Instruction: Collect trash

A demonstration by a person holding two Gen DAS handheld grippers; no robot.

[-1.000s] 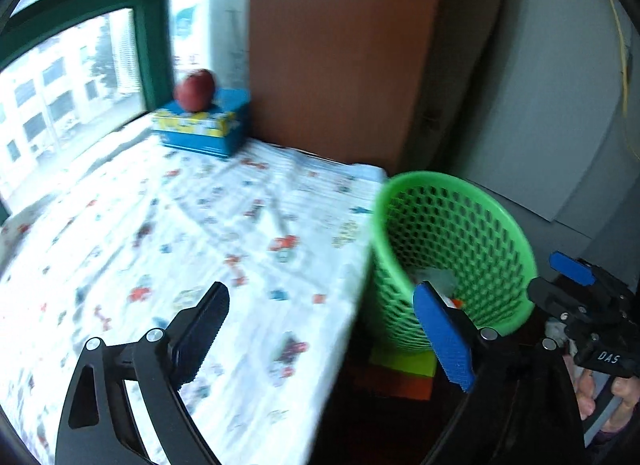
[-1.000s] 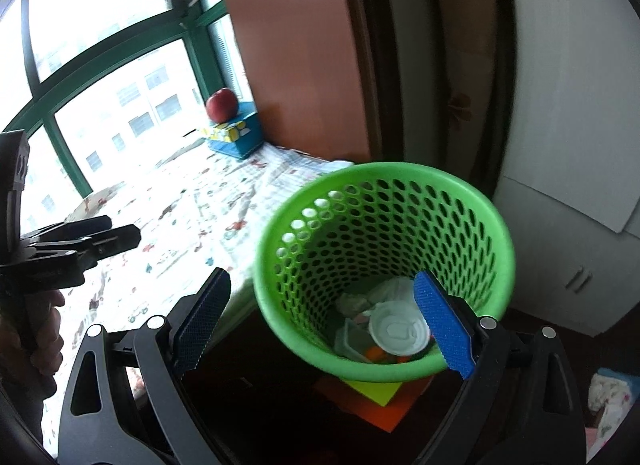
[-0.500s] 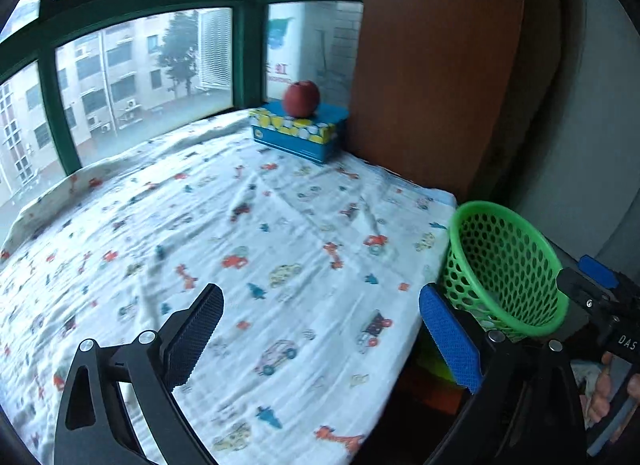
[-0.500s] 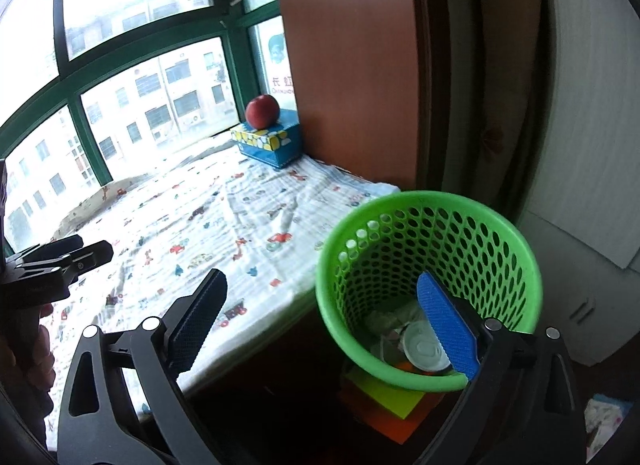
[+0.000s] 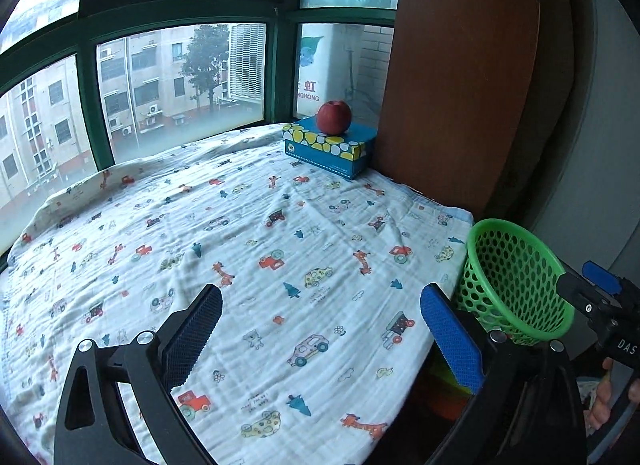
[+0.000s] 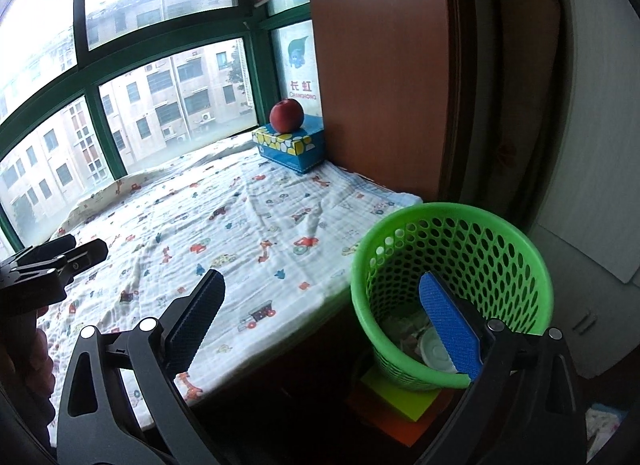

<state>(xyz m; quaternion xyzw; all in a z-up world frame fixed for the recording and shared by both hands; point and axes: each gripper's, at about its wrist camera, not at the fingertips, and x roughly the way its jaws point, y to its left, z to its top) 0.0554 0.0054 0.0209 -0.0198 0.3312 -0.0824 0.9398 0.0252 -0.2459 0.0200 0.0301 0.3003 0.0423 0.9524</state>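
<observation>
Since the earlier frame we swung both views left over the printed sheet (image 5: 280,249), left gripper (image 5: 320,325) and right gripper (image 6: 320,309) just opened wide, empty, trash inside green basket (image 6: 452,265) at the near right.

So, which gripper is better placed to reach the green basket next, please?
Probably right: the green basket lies just ahead of the right gripper; the left gripper faces the cloth. Both have just been opening, empty.
</observation>
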